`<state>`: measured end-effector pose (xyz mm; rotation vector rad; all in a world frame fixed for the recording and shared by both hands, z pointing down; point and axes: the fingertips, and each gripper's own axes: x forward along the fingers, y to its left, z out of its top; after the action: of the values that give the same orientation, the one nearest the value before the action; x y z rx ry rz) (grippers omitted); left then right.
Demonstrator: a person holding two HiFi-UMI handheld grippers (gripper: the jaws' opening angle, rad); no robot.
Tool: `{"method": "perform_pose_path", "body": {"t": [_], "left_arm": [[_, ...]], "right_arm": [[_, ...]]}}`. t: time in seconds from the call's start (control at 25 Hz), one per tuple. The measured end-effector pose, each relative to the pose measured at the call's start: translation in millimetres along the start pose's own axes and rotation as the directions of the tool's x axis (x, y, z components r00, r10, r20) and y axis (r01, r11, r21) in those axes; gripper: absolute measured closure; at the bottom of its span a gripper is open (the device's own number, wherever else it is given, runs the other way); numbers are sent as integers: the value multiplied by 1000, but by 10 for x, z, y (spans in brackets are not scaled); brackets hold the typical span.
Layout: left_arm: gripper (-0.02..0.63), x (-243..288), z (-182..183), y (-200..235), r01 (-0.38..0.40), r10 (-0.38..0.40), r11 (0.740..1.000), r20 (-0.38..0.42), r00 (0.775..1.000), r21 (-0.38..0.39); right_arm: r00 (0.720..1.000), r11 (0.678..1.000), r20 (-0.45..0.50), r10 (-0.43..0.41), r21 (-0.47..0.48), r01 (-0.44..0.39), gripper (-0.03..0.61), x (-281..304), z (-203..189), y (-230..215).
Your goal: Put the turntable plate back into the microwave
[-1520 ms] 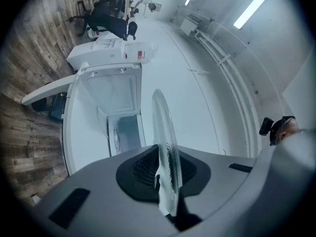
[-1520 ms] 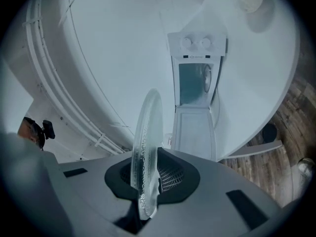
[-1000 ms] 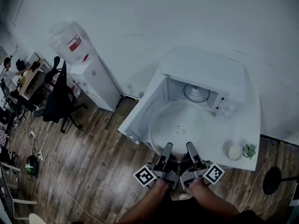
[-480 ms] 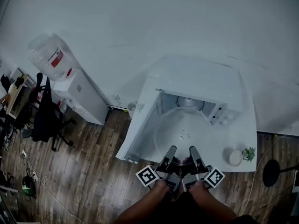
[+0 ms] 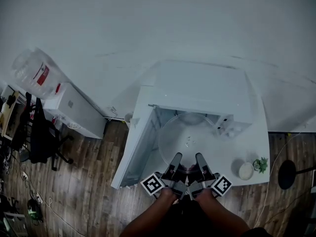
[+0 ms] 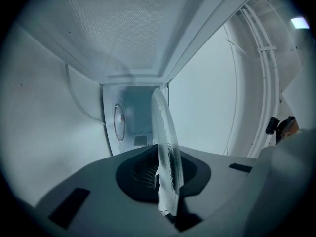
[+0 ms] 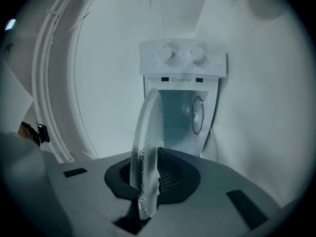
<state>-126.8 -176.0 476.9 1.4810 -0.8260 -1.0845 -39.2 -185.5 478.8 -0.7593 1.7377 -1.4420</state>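
A clear glass turntable plate is held level in front of the open white microwave, its far edge at the cavity mouth. My left gripper and right gripper are both shut on the plate's near rim, side by side. In the left gripper view the plate stands edge-on between the jaws, with the microwave cavity behind it. In the right gripper view the plate is likewise clamped, facing the cavity below the control knobs.
The microwave door swings open to the left. A small white bowl and a little green plant sit on the white table to the right. A water dispenser stands at the far left.
The plate and both grippers have moved forward toward the microwave opening; its far edge now reaches the cavity. The head view has shifted too.
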Motion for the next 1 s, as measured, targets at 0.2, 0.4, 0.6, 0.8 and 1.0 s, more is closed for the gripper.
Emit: {"method": "perform_pose_path", "body": {"t": [0.2,0.4,0.6,0.8,1.0], "left_arm": [[566,232,51,219,-20,20,1000,-6,1000,13],[566,433,129,374,-9,9,1000,-11,1000,14],[566,573,274,498,-13,13,1000,1,1000,21],[566,744,358,639,-36,36,999,-34,999,18],[566,909,452,764,-41,41,999,-45,998,13]], "right_arm": [[1000,1000,5,-9,14,9,526,171,178,-203],[1000,1000,-4,-3,26,3,526,336,299,-388],[1000,999,-13,-4,36,4,526,528,330,-546],[999,998,23,-25,50,24,526,661,410,-700],[999,999,33,-35,37,34,526,825,493,-807]]}}
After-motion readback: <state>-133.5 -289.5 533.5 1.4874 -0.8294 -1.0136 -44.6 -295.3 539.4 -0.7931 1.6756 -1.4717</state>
